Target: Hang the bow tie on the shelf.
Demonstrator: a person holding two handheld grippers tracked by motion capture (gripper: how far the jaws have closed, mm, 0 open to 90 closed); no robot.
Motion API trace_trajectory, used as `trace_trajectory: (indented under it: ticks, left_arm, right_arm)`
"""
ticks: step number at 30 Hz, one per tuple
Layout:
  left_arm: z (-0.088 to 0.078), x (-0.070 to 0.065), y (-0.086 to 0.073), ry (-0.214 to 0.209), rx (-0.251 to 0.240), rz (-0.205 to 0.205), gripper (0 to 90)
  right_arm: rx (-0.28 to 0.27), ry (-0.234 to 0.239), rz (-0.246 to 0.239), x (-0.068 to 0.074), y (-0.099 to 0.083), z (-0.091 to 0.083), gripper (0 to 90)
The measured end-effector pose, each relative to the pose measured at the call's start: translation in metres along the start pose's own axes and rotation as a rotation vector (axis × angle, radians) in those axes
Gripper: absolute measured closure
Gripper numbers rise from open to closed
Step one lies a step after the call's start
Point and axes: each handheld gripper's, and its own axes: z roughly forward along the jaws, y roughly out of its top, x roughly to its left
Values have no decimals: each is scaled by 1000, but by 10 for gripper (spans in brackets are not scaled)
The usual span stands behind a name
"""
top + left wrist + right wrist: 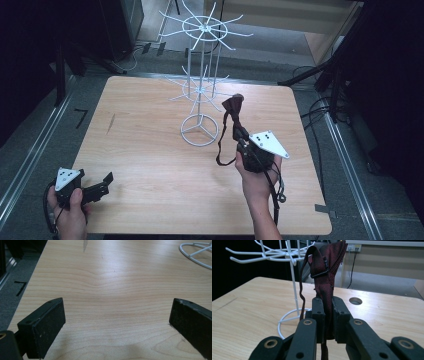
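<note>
No readable writing or brand marks anywhere, and no containers on the table, so on to the rest. Your right gripper (239, 134) is clenched on a dark red bow tie (233, 106); in the right gripper view the jaws pinch the fabric (328, 312) tight between them, and the tie stands up above them with its black clasp (319, 273) showing near the top. A thin strap (221, 145) of the tie hangs down in a loop on the left of your right hand (256, 176) in the high view. The tie is held up off the wooden table (150, 150), just to the right of the white wire rack (201, 95), whose round base ring (200, 131) sits mid-table; tie and rack look apart, not touching. Rack has two tiers of hook arms, the upper one (204, 26) at the top of its pole. Your left gripper (102, 184) rests at the near left corner of the table, jaws released and spread wide, nothing between them; the left gripper view shows bare wood between the two pads (47, 325). Your left hand (70, 210) holds its body at the table edge. A round hole (355, 300) in the tabletop shows behind the tie in the right gripper view.
</note>
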Motion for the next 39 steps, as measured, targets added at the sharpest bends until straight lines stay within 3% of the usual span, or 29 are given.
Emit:
trace_trajectory:
  ticks: [10, 20, 33, 39]
  left_arm:
    - [1, 0, 0, -1, -2, 0, 8]
    - [1, 0, 0, -1, 2, 0, 8]
    - [1, 0, 0, -6, 3, -2, 9]
    - [1, 0, 0, -7, 4, -5, 9]
  right_arm:
    - [-22, 16, -10, 6, 9, 0, 837]
    - [31, 18, -1, 10, 5, 17, 836]
    - [100, 10, -29, 20, -12, 40, 832]
    - [122, 31, -36, 23, -19, 48, 784]
